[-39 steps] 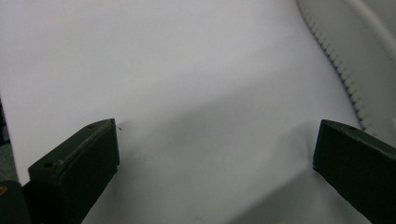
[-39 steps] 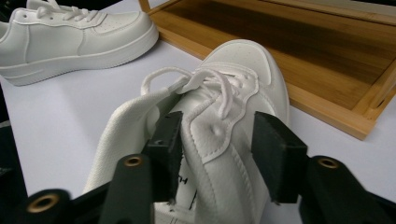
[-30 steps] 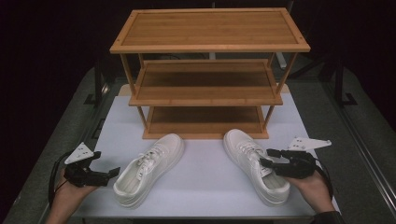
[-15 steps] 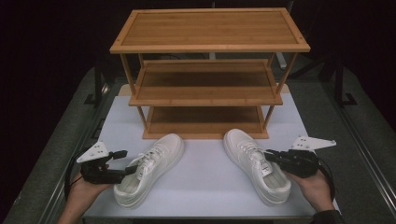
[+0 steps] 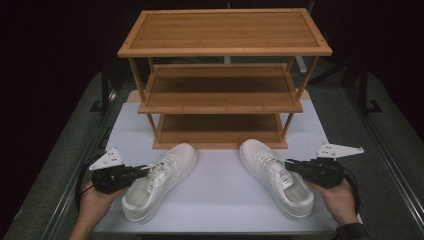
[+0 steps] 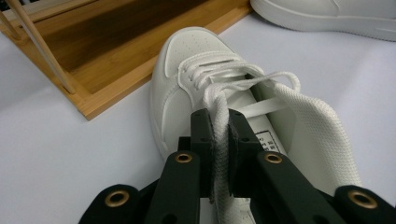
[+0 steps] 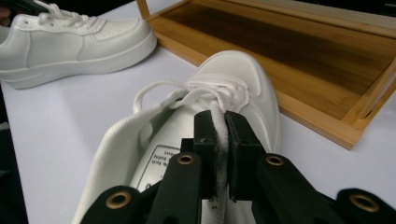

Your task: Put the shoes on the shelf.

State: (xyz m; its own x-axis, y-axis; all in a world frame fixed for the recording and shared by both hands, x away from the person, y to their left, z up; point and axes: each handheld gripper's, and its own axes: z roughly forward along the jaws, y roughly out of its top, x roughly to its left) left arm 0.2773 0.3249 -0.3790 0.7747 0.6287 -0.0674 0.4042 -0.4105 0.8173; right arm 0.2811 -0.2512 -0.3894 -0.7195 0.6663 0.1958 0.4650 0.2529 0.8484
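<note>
Two white sneakers on the white table (image 5: pixel 220 200), toes toward one three-shelf wooden rack (image 5: pixel 222 75). Left gripper (image 5: pixel 142 171), jaws just closed, pinches the tongue of the left sneaker (image 5: pixel 157 180). Right gripper (image 5: pixel 291 164) clamps the tongue of the right sneaker (image 5: pixel 272 175).

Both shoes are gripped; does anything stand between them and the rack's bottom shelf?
Nothing visible: bare table separates the left shoe and right shoe from the open-fronted bottom shelf, apart from its low front lip.
</note>
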